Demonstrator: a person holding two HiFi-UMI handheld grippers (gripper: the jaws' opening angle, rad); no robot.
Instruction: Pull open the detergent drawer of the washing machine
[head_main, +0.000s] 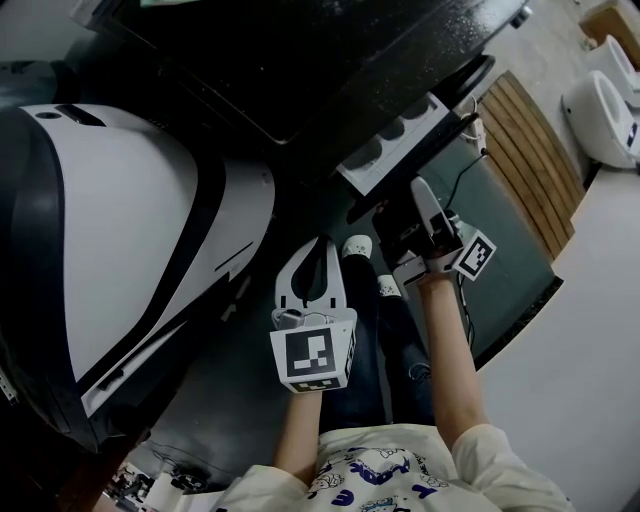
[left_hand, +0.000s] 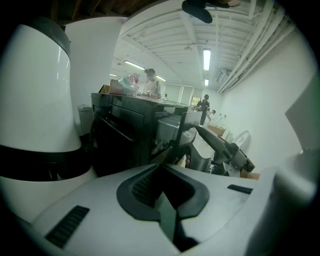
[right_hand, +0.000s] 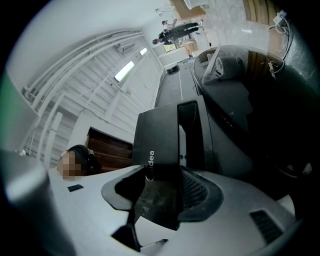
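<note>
The detergent drawer (head_main: 392, 143) stands pulled out of the glossy black washing machine (head_main: 300, 60), showing its white plastic tray with rounded compartments. The jaws of the right gripper (head_main: 418, 195) clamp its flat, dark front panel (right_hand: 159, 135) between ribbed pads. The left gripper (head_main: 322, 245) hangs free, jaws pressed together on nothing, beside a smooth, rounded white housing (head_main: 130, 220).

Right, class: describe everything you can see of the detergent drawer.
The drawer stands pulled out of the dark washer. Its tray looks like white plastic, with rounded compartments open at the top; what is in them cannot be made out. Its front is a dark, glossy panel with pale lettering, partly hidden. The right gripper holds that front between its jaws. Nothing else is seen touching the drawer.
</note>
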